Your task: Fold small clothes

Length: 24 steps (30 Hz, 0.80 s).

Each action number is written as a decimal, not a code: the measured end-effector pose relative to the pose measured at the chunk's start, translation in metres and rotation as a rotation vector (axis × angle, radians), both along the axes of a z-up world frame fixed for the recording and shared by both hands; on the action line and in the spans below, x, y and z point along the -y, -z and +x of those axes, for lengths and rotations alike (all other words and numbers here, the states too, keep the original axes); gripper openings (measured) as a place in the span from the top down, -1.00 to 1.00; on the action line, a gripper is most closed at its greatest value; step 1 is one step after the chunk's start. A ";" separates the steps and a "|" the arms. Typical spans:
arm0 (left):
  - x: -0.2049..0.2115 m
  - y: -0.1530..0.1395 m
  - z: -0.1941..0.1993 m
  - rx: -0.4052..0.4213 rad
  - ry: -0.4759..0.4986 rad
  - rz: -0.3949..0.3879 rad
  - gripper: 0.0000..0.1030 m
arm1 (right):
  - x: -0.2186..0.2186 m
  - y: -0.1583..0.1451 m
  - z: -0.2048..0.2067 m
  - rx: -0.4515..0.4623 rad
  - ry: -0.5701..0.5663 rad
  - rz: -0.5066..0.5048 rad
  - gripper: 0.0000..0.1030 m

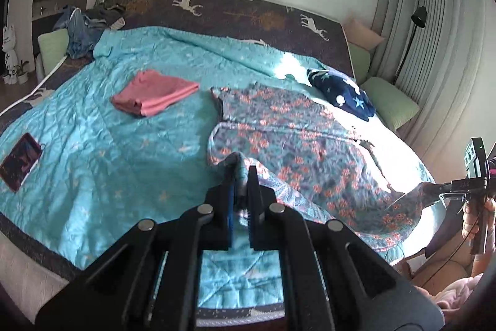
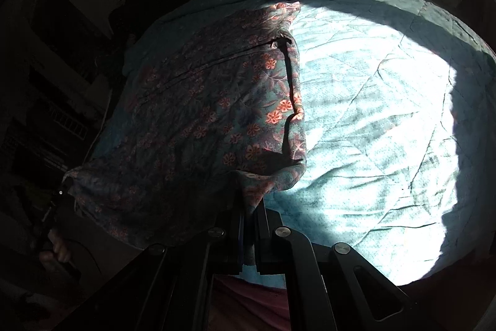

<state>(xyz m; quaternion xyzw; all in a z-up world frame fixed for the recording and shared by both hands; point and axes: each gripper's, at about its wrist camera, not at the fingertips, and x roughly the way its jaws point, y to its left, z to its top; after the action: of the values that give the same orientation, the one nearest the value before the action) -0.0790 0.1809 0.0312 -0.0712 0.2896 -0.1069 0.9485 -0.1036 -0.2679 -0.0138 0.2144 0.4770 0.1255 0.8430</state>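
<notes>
Fingers of the left gripper (image 1: 243, 172) and right gripper (image 2: 249, 207) each pinched a near corner of the one floral garment (image 1: 285, 129), lifted off the bed's (image 1: 93, 126) near edge. Judged mid first fold; next carry both corners toward the headboard evenly. Also one folded pink piece (image 1: 155, 93), one navy star piece (image 1: 344, 93), one phone (image 1: 20, 160).

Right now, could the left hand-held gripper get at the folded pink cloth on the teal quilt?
Probably not yet: the left hand-held gripper is shut on the floral garment. The folded pink cloth lies apart on the teal quilt, nothing between them.
</notes>
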 end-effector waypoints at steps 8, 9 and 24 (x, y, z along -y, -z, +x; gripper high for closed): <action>0.017 -0.051 0.068 0.100 -0.003 0.036 0.85 | 0.004 -0.074 0.082 0.187 -0.029 0.007 0.93; 0.019 -0.057 0.083 0.101 -0.011 0.036 0.85 | 0.004 -0.081 0.098 0.199 -0.026 0.007 0.93; 0.073 -0.019 0.344 -0.118 -0.094 0.214 0.85 | 0.015 -0.051 0.358 0.120 0.117 -0.261 0.93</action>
<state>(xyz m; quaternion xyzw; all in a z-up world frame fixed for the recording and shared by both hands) 0.2646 0.1080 0.0498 0.0110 0.3513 -0.0265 0.9358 0.2546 -0.2834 0.0374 0.1228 0.4248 0.0258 0.8966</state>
